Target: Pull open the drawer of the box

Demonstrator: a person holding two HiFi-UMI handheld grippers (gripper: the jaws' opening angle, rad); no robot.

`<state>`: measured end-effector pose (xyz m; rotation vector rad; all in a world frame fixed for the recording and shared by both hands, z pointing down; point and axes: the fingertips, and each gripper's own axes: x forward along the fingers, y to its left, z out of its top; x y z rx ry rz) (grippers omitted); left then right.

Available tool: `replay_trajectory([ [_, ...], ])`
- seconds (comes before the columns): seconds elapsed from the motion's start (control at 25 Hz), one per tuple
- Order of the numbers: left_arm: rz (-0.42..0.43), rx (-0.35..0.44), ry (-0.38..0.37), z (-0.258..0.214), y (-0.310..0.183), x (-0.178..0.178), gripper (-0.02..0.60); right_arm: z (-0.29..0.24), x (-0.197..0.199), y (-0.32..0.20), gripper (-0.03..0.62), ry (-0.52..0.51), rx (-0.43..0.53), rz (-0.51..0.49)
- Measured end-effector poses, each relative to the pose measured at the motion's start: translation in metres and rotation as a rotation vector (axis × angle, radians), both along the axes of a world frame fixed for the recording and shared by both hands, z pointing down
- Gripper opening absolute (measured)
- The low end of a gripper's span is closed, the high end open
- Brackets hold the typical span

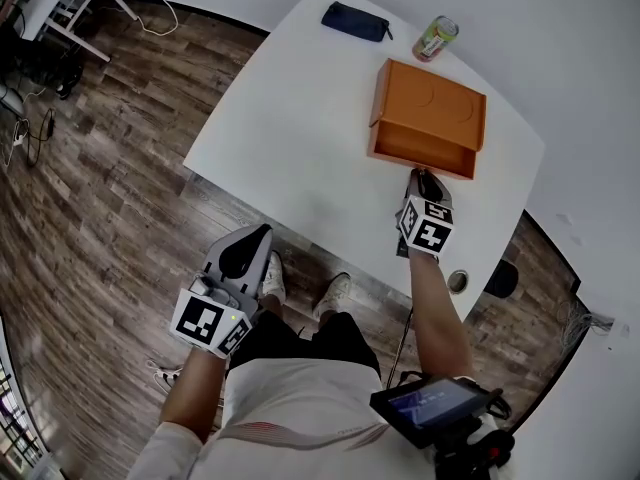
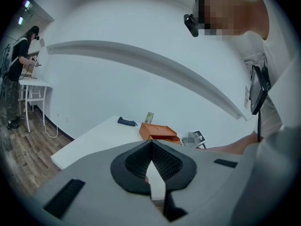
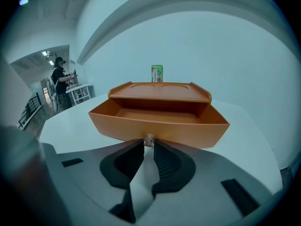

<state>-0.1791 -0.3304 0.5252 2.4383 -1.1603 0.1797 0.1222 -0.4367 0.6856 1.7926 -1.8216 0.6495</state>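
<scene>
An orange box (image 1: 432, 103) sits on the white table (image 1: 300, 138), and its drawer (image 1: 420, 150) is slid out toward me, empty inside (image 3: 155, 114). My right gripper (image 1: 422, 180) is at the drawer front, shut on the small clear knob (image 3: 149, 140), which sits pinched between the jaw tips (image 3: 149, 146). My left gripper (image 1: 245, 253) hangs off the table's near edge, above the floor by my legs, shut with nothing in it (image 2: 151, 147). From there the orange box (image 2: 157, 132) shows far off.
A green drink can (image 1: 436, 38) stands behind the box, also in the right gripper view (image 3: 157, 73). A dark pouch (image 1: 355, 21) lies at the table's far edge. A tablet (image 1: 430, 405) hangs at my waist. Another person (image 2: 19, 74) stands by a distant white table.
</scene>
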Motion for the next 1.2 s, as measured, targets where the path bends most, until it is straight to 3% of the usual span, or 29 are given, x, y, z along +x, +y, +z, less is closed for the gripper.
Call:
replay_trajectory([
  [1.2,0.019,0.011,-0.008,-0.007,0.041,-0.001,0.009,0.004,-0.012,0.055,0.071,0.025,-0.052,-0.039],
])
